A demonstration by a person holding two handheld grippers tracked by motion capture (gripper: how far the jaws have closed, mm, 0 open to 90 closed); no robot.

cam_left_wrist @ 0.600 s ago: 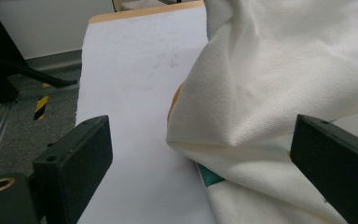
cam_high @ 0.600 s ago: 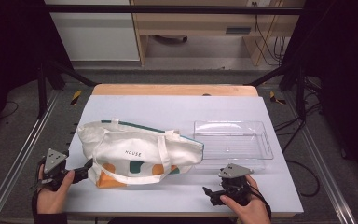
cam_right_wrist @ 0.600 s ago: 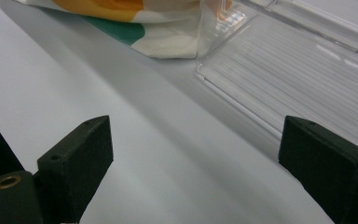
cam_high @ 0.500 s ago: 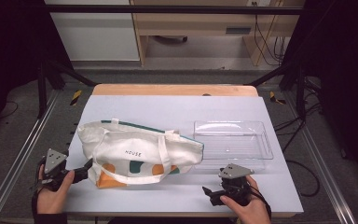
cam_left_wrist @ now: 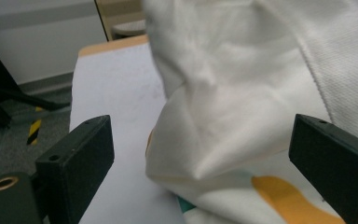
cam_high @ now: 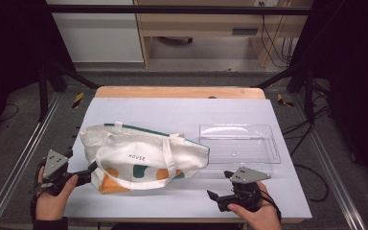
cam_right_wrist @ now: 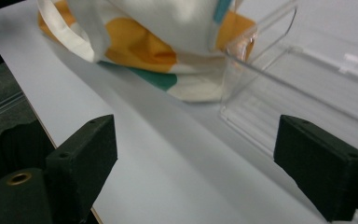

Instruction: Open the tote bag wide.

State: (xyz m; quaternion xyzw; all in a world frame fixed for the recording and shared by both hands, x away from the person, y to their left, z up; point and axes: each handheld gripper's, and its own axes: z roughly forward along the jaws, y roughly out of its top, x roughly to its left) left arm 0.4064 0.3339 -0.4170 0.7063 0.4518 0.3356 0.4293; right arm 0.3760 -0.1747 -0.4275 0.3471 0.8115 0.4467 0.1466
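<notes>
The cloth bag [cam_high: 141, 155] lies on its side on the pale counter [cam_high: 182, 115], its right end hiding part of the clear plastic tray [cam_high: 242, 143]. "HOUSE" is printed on it. The left tongs [cam_high: 90, 170] gape around its corner, unclenched; the right tongs [cam_high: 219, 200] hover released nearby. Dark floor surrounds the counter.

tote bag [cam_left_wrist: 242, 116] blurred, cut off by top edge
</notes>
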